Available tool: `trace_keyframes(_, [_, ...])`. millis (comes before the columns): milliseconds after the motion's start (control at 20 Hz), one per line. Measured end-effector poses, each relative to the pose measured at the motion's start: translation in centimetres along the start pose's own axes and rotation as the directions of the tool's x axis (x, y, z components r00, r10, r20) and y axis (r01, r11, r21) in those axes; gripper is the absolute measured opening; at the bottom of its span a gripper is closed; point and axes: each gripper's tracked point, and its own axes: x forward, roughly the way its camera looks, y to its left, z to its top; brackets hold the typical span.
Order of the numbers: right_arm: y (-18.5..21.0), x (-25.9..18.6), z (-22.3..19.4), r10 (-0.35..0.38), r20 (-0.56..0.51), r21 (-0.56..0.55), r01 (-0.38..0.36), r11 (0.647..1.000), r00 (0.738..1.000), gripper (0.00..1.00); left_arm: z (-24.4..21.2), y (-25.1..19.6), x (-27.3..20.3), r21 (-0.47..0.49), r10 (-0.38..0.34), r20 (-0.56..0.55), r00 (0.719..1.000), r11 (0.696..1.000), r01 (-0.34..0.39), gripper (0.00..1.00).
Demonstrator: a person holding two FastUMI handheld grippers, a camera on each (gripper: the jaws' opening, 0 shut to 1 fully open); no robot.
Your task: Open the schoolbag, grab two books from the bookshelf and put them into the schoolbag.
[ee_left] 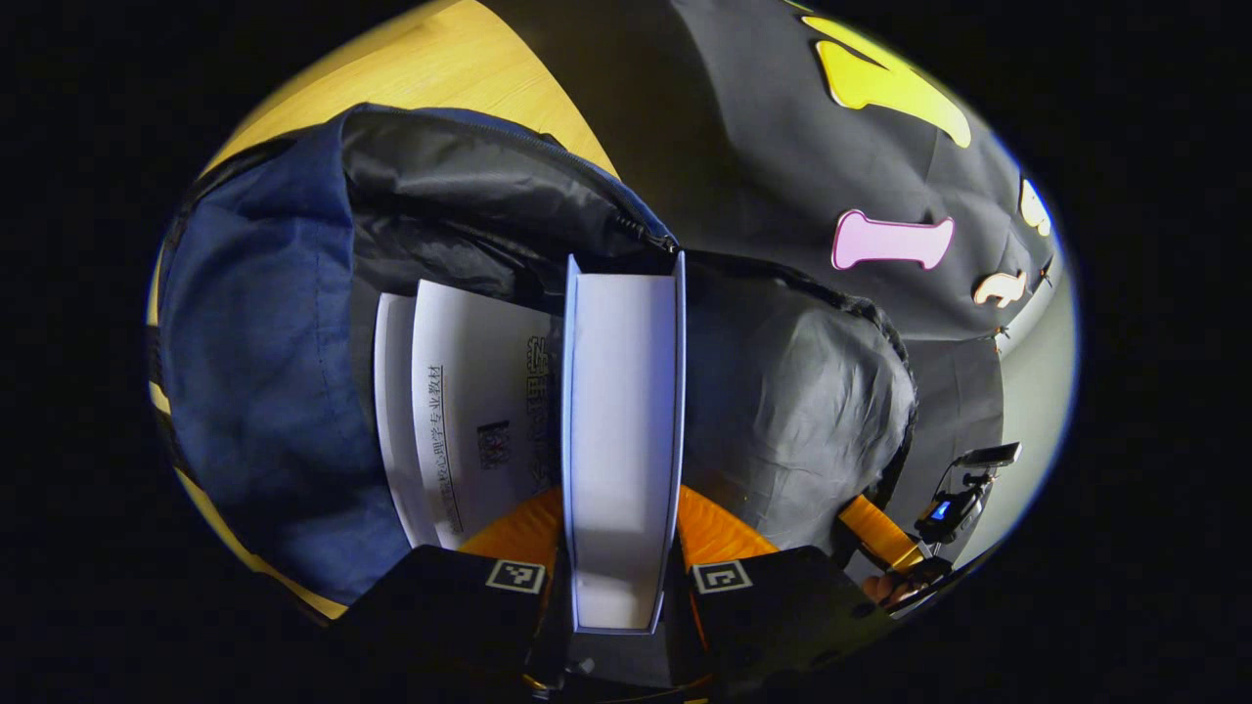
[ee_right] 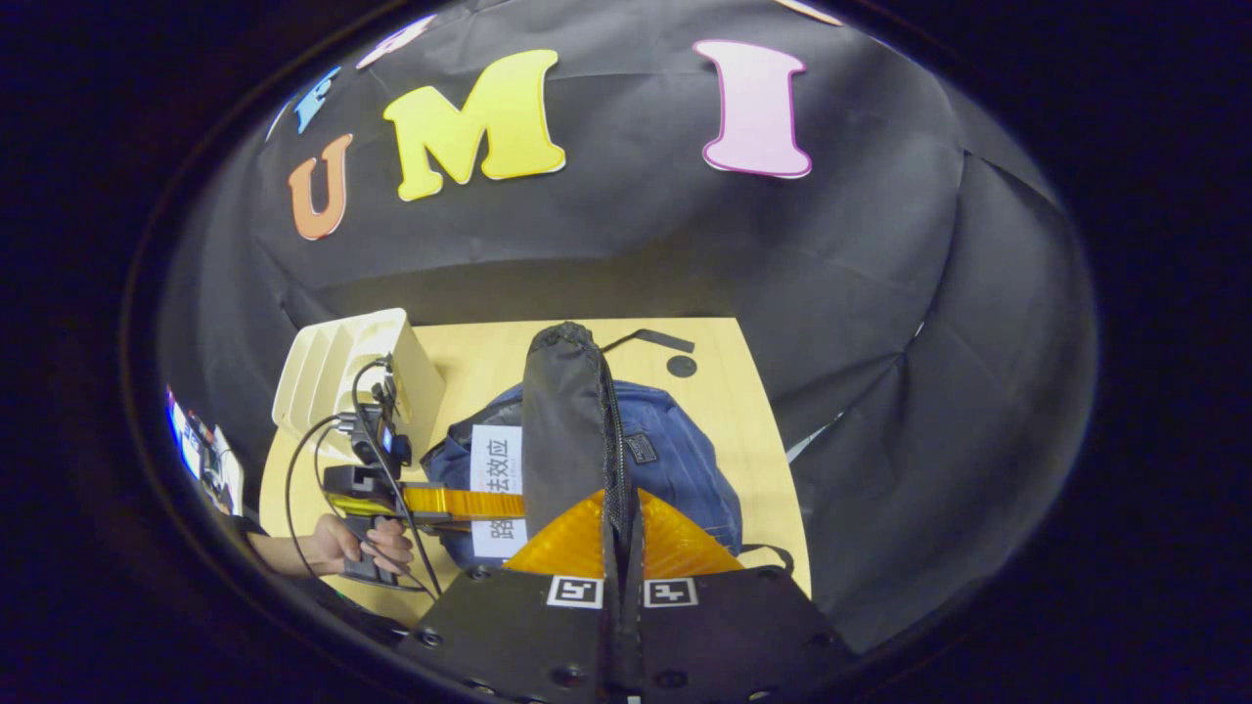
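Note:
My left gripper (ee_left: 621,533) is shut on a thick white book (ee_left: 622,411), held edge-on over the mouth of the blue schoolbag (ee_left: 254,372). A second white book (ee_left: 469,420) lies inside the bag against its black lining (ee_left: 460,205). In the right gripper view, my right gripper (ee_right: 622,533) is shut on the bag's black flap (ee_right: 562,420) and holds it upright by its zipper edge. The blue bag (ee_right: 675,460) lies on the wooden table (ee_right: 743,430). To its left a hand holds the left gripper (ee_right: 469,504) with the book (ee_right: 496,460) at the opening.
A white bookshelf (ee_right: 342,372) stands at the table's back left, behind the left gripper's cables. A black strap (ee_right: 650,339) and a small dark round piece (ee_right: 682,367) lie on the table beyond the bag. The right gripper (ee_left: 885,536) shows at the flap's lower edge.

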Motion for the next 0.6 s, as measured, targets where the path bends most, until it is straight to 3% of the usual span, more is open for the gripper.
trace_keyframes(200, [0.1, 0.3, 0.1, 0.004, -0.004, 0.002, -0.004, 1.0, 1.0, 0.01, 0.0, 1.0, 0.9, -0.012, 0.026, -0.009, 1.0, 1.0, -0.026, 0.43])
trace_keyframes(250, [0.2, 0.4, 0.0, 0.007, -0.005, 0.002, -0.007, 1.0, 1.0, 0.01, -0.1, 1.3, 1.0, -0.013, 0.037, -0.017, 0.999, 0.999, -0.037, 0.48])
trace_keyframes(300, [0.3, 0.6, -0.1, 0.011, -0.006, 0.007, -0.011, 1.0, 1.0, 0.0, -0.2, 1.7, 1.0, -0.023, 0.055, -0.027, 0.998, 0.998, -0.056, 0.58])
trace_keyframes(350, [0.3, 0.6, -0.1, 0.014, -0.007, 0.012, -0.014, 1.0, 1.0, 0.01, -0.1, 2.0, 1.1, -0.036, 0.077, -0.036, 0.996, 0.996, -0.079, 0.56])
trace_keyframes(450, [0.4, 0.8, -0.3, 0.022, -0.011, 0.024, -0.022, 0.999, 1.0, 0.0, -0.2, 2.3, 1.3, -0.039, 0.095, -0.046, 0.994, 0.995, -0.097, 0.64])
trace_keyframes(600, [0.3, 1.1, -0.3, 0.029, -0.01, 0.037, -0.029, 0.999, 1.0, 0.0, -0.7, 2.6, 1.0, -0.042, 0.14, -0.087, 0.986, 0.989, -0.144, 0.67])
